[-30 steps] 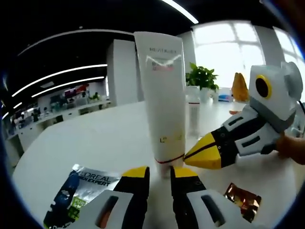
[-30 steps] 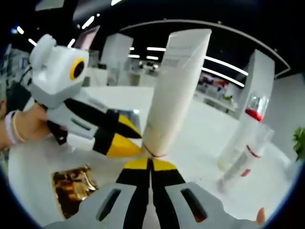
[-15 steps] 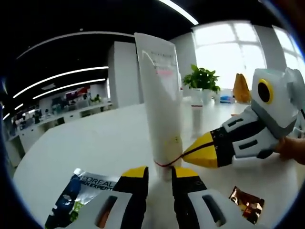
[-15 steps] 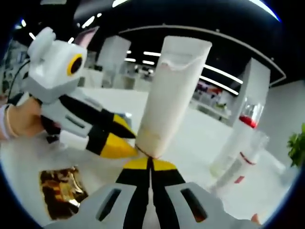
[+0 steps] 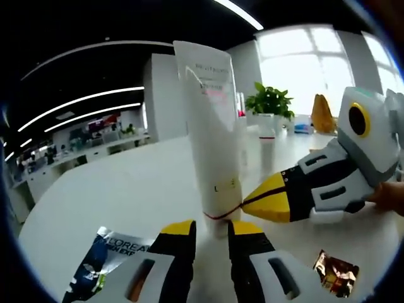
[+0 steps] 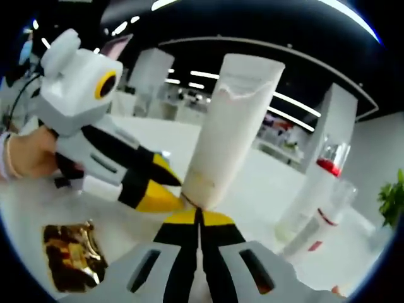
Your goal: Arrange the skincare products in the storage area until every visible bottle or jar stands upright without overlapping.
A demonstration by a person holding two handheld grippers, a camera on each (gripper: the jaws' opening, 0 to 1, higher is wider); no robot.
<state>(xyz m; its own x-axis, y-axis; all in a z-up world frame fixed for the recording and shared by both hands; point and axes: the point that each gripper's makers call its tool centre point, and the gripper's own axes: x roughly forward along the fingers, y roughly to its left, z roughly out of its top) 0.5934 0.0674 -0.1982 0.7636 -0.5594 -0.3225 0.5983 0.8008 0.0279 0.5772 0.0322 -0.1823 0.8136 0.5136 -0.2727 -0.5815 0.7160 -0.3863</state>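
Note:
A white tube (image 5: 211, 126) stands upright on its cap on the white table (image 5: 126, 189). My left gripper (image 5: 213, 230) is shut on the cap at the tube's foot, one yellow-tipped finger on each side. In the left gripper view my right gripper (image 5: 252, 203) comes in from the right, shut, its yellow tip touching the tube by the red ring. In the right gripper view the tube (image 6: 230, 132) rises just beyond my shut right gripper (image 6: 199, 218), and the left gripper (image 6: 158, 192) reaches its foot from the left.
A L'Oreal sachet (image 5: 107, 252) lies at the near left and a gold foil sachet (image 5: 338, 274) at the near right. Two clear bottles with red bands (image 6: 315, 189) (image 6: 325, 218) stand behind the tube. A potted plant (image 5: 270, 101) stands further back. A person's hand (image 6: 28, 158) holds the left gripper.
Both views have shifted a little with the hands. The tube stays upright in the left gripper, and the right gripper's tip stays at its base.

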